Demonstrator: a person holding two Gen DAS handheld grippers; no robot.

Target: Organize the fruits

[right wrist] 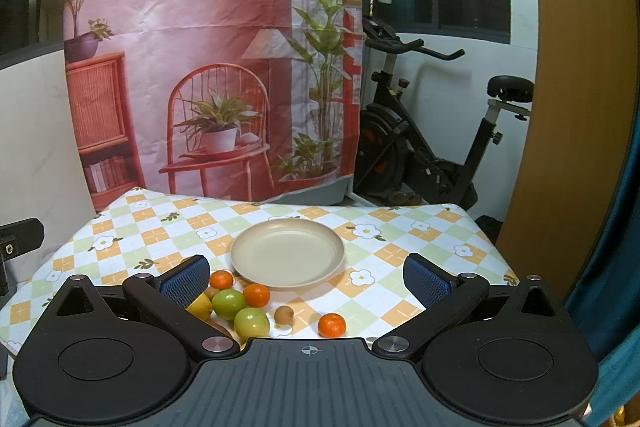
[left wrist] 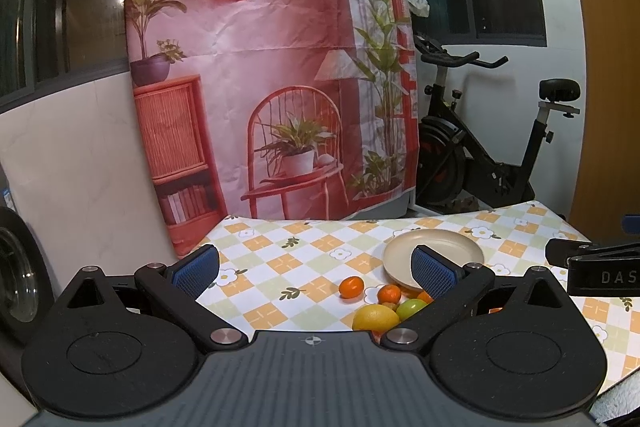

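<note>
Checkered tablecloth [right wrist: 400,227]: beige plate [right wrist: 288,279] bare, fruits [right wrist: 240,307] beside; both grippers' jaws spread.

Both grippers same build: left gripper [left wrist: 315,269] and right gripper [right wrist: 307,277] have matte black linkage arms, blue ribbed pads [left wrist: 195,273] on the fingertips, silver round pivot screws, big black disc housings with raised circles, grey ridged centre plate bearing a small crosshair mark. White lettering "DAS" on the black body at left view's edge.
</note>
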